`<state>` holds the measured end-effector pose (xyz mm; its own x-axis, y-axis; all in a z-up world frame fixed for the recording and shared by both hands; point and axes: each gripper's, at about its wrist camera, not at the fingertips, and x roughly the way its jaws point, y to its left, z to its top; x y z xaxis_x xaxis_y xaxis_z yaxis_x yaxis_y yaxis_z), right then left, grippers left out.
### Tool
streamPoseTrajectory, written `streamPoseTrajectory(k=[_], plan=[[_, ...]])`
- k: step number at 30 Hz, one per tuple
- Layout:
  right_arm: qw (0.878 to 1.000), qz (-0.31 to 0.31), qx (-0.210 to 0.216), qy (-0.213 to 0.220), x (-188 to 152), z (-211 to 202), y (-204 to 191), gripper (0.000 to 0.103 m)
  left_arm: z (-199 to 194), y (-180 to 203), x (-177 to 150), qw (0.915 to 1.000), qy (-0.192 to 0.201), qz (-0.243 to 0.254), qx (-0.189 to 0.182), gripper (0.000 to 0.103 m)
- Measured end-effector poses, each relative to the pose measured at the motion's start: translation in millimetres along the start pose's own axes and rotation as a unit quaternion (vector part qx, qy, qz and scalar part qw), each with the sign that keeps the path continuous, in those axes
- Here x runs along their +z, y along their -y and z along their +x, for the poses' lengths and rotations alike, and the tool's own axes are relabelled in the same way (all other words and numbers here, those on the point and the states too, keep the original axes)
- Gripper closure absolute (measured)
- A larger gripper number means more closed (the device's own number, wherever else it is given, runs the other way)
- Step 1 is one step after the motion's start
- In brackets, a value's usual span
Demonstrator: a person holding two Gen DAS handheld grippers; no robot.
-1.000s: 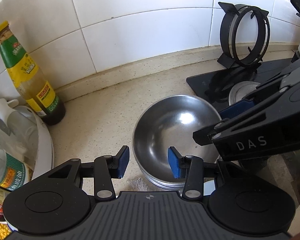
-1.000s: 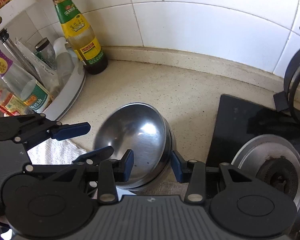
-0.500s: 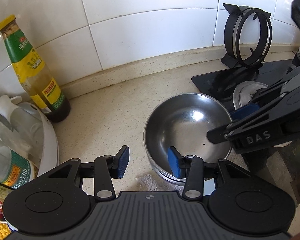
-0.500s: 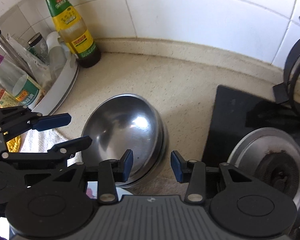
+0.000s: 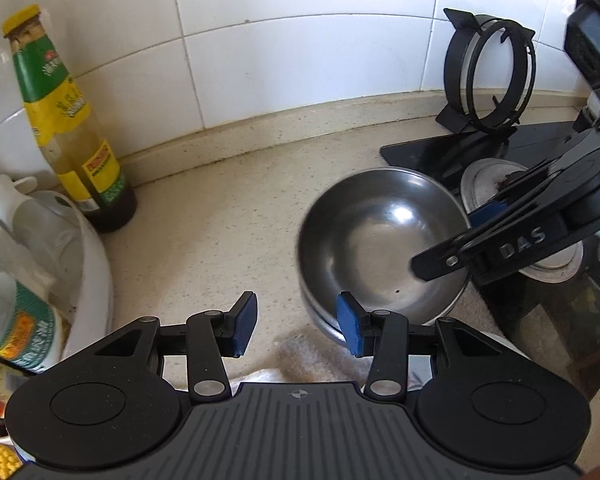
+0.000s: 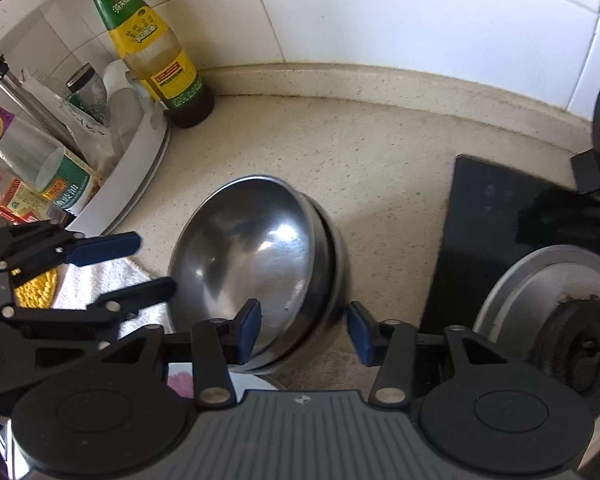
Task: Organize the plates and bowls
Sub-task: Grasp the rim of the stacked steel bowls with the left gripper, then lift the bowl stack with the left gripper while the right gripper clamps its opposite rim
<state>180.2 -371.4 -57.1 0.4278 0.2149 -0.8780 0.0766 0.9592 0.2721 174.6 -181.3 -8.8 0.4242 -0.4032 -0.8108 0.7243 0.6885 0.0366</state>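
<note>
Left tongs (image 5: pixel 296 326): the two blue-padded fingers are standing apart, released, gripping nothing, and hanging over the table (image 5: pixel 228 216) just in front of the near rim of the steel bowls (image 5: pixel 380 240). Right tongs (image 6: pixel 304 330): likewise released, with the fingers spread; the left pad is lying over the near rim of the top bowl and the right pad is sitting just outside the stack, so the rim is falling between the open jaws without being clamped.

The steel bowls are sitting nested, one inside another, on the speckled beige table, partly on a white towel (image 6: pixel 96 280) at the near edge. In the left wrist view the right tongs are reaching over the far-right rim of the stack.

To the right of the bowls a black glass stove (image 6: pixel 496 216) is lying flush on the table, carrying a round metal burner (image 6: pixel 556 300); a black pot stand (image 5: pixel 490 76) is leaning upright against the white tiled wall (image 5: pixel 300 48). To the left, a bottle (image 5: pixel 68 132) with a green and yellow label is standing in the corner, just beside a white rack (image 6: pixel 136 168) crowded with jars and other bottles.
</note>
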Motion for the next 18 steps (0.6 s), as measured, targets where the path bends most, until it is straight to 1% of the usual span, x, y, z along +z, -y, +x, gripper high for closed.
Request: streamPoseTrajectory(k=[4, 5, 6, 10, 13, 18], plan=[[0.999, 0.015, 0.021, -0.028, -3, 17, 8, 0.05, 12, 1, -6, 0.9996, -0.013, -0.006, -0.024, 0.047], [0.999, 0.021, 0.027, -0.037, -5, 24, 9, 0.047, 17, 3, -7, 0.9995, -0.018, -0.004, -0.027, 0.047], [0.998, 0.027, 0.034, -0.036, -6, 28, 11, 0.046, 22, 5, -8, 0.9993, -0.024, -0.002, -0.029, 0.047], [0.998, 0.035, 0.051, -0.031, -2, 35, 14, 0.046, 36, 8, -7, 0.9988, -0.032, -0.004, -0.038, 0.046], [0.997, 0.04, 0.055, -0.033, 5, 41, 17, 0.046, 43, 6, 0, 0.9987, -0.035, -0.004, -0.036, 0.046], [0.997, 0.047, 0.053, -0.02, 21, 47, 23, 0.046, 54, -1, 14, 0.9987, -0.034, -0.016, -0.034, 0.046]])
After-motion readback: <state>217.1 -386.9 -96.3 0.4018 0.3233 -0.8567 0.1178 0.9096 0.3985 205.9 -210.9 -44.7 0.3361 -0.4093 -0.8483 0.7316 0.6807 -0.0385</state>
